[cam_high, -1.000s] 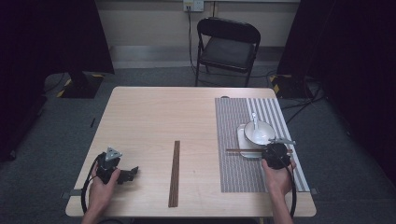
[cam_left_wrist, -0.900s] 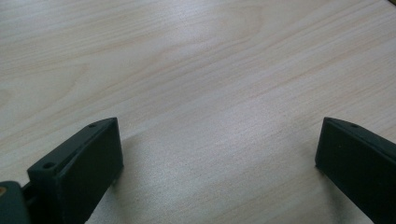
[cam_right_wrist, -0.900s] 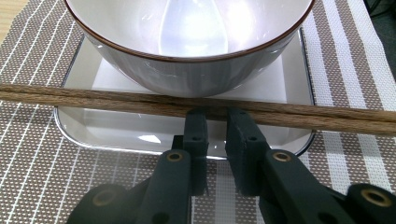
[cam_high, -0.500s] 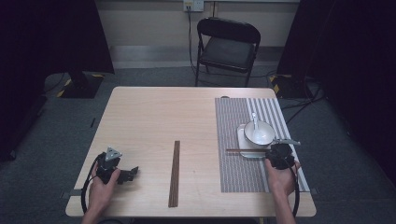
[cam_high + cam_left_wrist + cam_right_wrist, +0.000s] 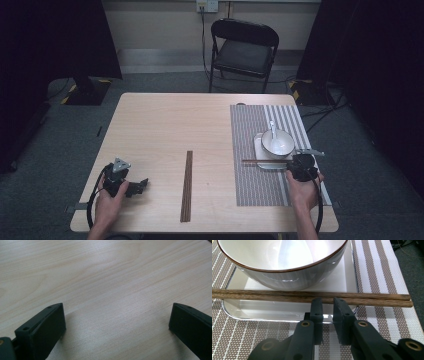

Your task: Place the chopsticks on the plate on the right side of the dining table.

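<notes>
Right gripper (image 5: 327,302), jaws nearly together with a narrow empty gap, tips at pair of dark wooden chopsticks (image 5: 287,296) lying across white square plate (image 5: 347,277) under white brown-rimmed bowl (image 5: 287,272); left gripper (image 5: 115,320) spread apart over bare table (image 5: 105,277).

On the table (image 5: 165,125): one striped placemat (image 5: 260,185), one square plate (image 5: 260,150), one bowl (image 5: 278,144), one spoon (image 5: 273,127). Two chopsticks (image 5: 262,294) lie as a pair; one dark strip (image 5: 187,186). One chair (image 5: 243,50) behind.
</notes>
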A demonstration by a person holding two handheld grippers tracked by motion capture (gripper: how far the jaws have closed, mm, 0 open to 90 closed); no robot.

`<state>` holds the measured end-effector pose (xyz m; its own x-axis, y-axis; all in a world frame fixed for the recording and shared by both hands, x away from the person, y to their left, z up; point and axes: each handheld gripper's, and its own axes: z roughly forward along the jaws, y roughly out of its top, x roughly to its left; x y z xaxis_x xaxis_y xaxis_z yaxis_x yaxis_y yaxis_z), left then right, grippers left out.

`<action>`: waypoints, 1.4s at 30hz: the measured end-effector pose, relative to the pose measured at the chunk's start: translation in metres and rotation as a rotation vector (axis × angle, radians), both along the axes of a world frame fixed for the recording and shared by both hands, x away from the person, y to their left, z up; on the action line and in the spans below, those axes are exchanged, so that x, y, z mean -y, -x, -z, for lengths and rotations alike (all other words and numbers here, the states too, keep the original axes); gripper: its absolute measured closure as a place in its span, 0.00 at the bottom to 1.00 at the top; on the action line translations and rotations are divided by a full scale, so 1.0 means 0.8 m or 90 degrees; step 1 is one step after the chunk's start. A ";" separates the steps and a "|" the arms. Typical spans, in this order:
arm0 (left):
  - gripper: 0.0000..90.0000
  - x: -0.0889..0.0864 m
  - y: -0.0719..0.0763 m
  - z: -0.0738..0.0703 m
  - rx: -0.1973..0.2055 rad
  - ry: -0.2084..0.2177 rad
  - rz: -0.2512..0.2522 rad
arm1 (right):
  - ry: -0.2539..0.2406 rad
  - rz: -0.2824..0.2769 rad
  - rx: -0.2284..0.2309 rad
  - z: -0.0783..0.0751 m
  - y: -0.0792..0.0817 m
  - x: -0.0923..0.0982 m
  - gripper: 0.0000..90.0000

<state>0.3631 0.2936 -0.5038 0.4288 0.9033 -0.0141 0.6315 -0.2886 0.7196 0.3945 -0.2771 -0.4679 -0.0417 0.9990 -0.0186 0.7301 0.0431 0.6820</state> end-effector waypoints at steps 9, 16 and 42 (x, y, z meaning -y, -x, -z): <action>0.00 0.000 0.000 0.000 0.000 0.000 0.000 | 0.003 -0.003 0.001 0.001 -0.001 0.002 0.87; 0.00 0.000 0.000 0.000 0.000 0.000 0.000 | 0.005 -0.005 0.002 0.002 -0.002 0.002 0.87; 0.00 0.000 0.000 0.000 -0.001 -0.003 0.001 | -0.059 -0.087 0.050 -0.022 0.016 -0.025 0.65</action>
<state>0.3630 0.2937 -0.5036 0.4297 0.9029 -0.0101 0.6321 -0.2928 0.7175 0.3817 -0.2574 -0.4502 -0.1799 0.9815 0.0654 0.6661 0.0726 0.7423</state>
